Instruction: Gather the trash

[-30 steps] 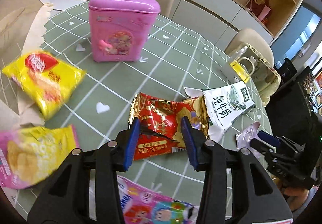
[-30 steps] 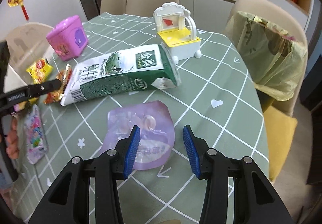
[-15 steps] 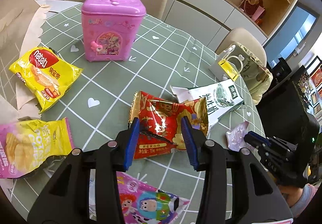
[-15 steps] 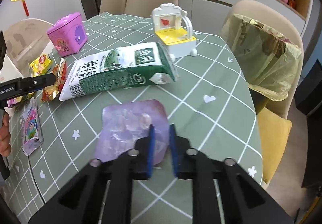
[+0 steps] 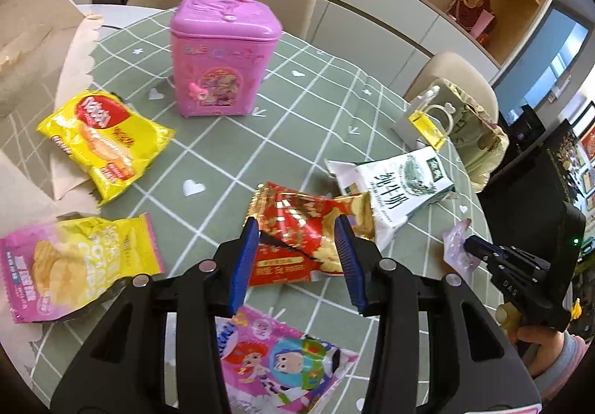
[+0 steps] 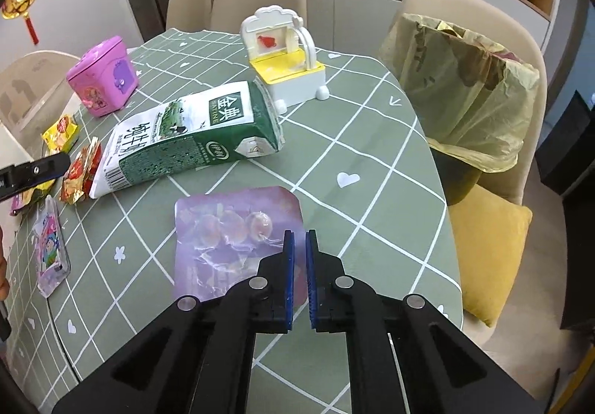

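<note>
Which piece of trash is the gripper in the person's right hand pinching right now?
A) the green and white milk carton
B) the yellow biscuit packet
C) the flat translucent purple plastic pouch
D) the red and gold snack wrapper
C: the right gripper has its blue pads nearly closed on the flat translucent purple plastic pouch, at its edge.

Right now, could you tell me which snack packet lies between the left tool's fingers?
The red and gold packet, beside the milk carton; the left tool is open around it. The yellow ones lie off left.

Bare tablecloth [image 6: 372, 161] toward bin bag [image 6: 465, 90]; milk carton [image 6: 193, 139] leftward.
</note>
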Action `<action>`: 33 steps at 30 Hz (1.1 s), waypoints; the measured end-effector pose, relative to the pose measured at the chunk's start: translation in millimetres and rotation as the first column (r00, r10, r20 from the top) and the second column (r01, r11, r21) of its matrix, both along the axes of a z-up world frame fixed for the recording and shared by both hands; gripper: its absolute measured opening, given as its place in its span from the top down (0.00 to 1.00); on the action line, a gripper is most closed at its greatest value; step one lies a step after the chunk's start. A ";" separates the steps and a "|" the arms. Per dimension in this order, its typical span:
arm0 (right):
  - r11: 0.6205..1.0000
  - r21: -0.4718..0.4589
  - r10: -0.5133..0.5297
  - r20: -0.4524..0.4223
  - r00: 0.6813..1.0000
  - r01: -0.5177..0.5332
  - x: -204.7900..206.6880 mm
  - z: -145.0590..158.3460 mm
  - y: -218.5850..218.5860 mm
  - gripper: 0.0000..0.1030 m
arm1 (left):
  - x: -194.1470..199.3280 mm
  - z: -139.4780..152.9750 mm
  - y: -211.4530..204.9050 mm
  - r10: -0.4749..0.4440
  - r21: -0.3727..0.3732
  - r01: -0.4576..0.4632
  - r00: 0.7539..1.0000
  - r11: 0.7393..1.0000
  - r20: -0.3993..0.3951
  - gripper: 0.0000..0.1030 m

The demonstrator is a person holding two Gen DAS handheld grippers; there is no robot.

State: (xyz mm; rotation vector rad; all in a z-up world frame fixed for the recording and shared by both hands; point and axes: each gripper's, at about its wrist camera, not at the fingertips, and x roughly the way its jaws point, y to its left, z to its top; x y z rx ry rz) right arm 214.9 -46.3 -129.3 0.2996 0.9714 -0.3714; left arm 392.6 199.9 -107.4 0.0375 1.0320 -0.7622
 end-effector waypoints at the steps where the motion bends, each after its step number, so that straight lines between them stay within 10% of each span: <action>1: 1.000 0.002 -0.002 0.001 1.000 0.002 -0.3 0.2 -0.8 0.92 | 0.6 0.4 2.7 0.015 0.004 -0.015 1.000 1.000 0.008 0.61; 14: 1.000 -0.003 0.014 0.028 1.000 -0.014 -6.4 9.0 0.7 0.93 | 8.5 -21.9 -8.6 0.029 0.005 -0.028 0.998 1.000 -0.061 0.61; 19: 1.000 0.002 0.021 0.040 0.999 -0.022 -7.4 14.0 1.0 0.93 | -3.8 -18.0 -18.0 -0.004 0.026 0.005 1.000 1.000 -0.028 0.91; 33: 1.000 0.006 0.014 0.043 0.999 -0.014 -21.5 21.4 -5.7 0.93 | -33.8 11.4 -28.5 -0.043 -0.007 0.043 0.999 0.999 0.011 0.97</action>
